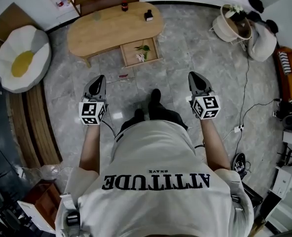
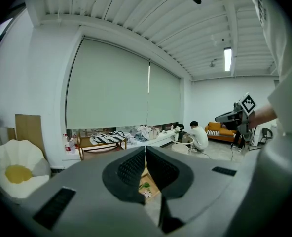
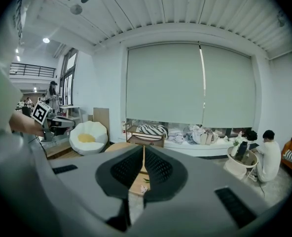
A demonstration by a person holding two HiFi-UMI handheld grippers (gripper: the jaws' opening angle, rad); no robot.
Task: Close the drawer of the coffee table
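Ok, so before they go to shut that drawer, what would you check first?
1. Is the drawer open and in need of a push: ok.
2. Is the left gripper shut with nothing between its jaws: ok.
3. Is the right gripper shut with nothing between its jaws: ok.
4. Are the grippers at the drawer's front: not ok, both hang well short of it.
5. Do the things inside lie below the rim: cannot tell. A green sprig and a pale item lie in it.
6. Is the floor free in front: not ok, a small red thing lies by the drawer's front.
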